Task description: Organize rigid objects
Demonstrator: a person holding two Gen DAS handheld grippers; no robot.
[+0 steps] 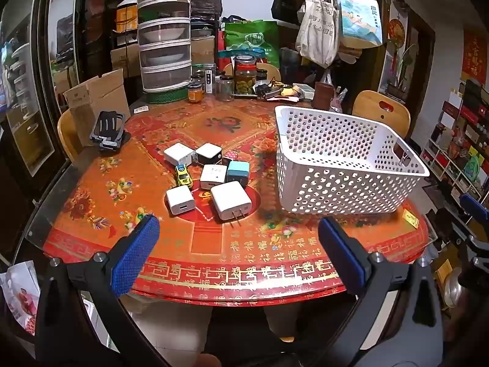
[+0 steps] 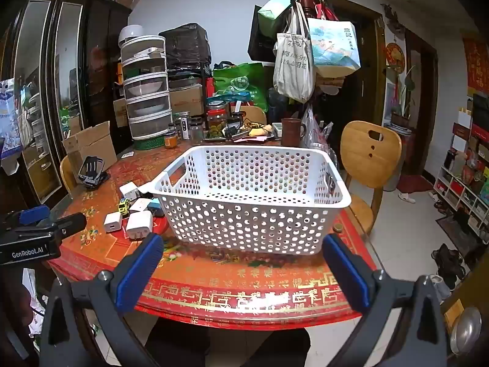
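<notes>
Several wall chargers lie clustered on the red round table [image 1: 214, 253]: a large white charger [image 1: 230, 201] with prongs toward me, a small white one [image 1: 180, 199], a teal one [image 1: 238, 172], others behind. A yellow toy car [image 1: 182, 175] lies among them. An empty white perforated basket [image 1: 342, 159] stands to their right; it fills the middle of the right wrist view [image 2: 253, 202]. My left gripper [image 1: 238, 244] is open and empty, held near the table's front edge before the chargers. My right gripper [image 2: 244, 263] is open and empty in front of the basket.
A black phone stand [image 1: 107, 128] and a cardboard box [image 1: 97, 98] sit at the table's left. Jars [image 1: 244, 75], a stacked drawer unit [image 1: 165, 39] and a brown mug [image 2: 292, 131] crowd the far edge. A wooden chair [image 2: 369, 153] stands right of the table.
</notes>
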